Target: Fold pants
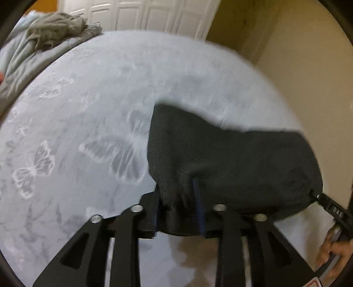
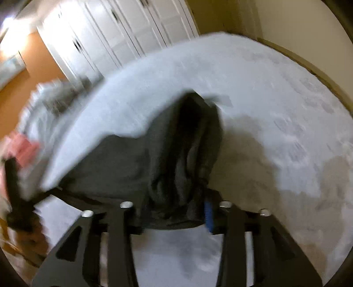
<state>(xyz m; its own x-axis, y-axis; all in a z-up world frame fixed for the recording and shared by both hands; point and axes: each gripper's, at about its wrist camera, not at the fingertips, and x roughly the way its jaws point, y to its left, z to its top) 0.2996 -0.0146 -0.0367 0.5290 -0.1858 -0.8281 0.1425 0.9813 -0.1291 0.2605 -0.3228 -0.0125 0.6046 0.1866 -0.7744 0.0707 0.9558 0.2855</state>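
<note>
The dark grey pants (image 1: 231, 163) hang stretched between my two grippers above a pale blue bed sheet (image 1: 88, 110) with butterfly prints. My left gripper (image 1: 179, 212) is shut on one bunched end of the pants. In its view the right gripper (image 1: 335, 212) holds the far end at the right edge. My right gripper (image 2: 174, 212) is shut on a bunched fold of the pants (image 2: 176, 154). The left gripper (image 2: 15, 189) shows blurred at the far left of that view. Both views are motion-blurred.
A crumpled grey-green blanket with clothing (image 1: 55, 28) lies at the bed's far left. White closet doors (image 1: 154, 15) stand behind the bed. A beige wall (image 1: 308, 77) runs along the bed's right side. Something pink (image 2: 24, 148) lies at the left.
</note>
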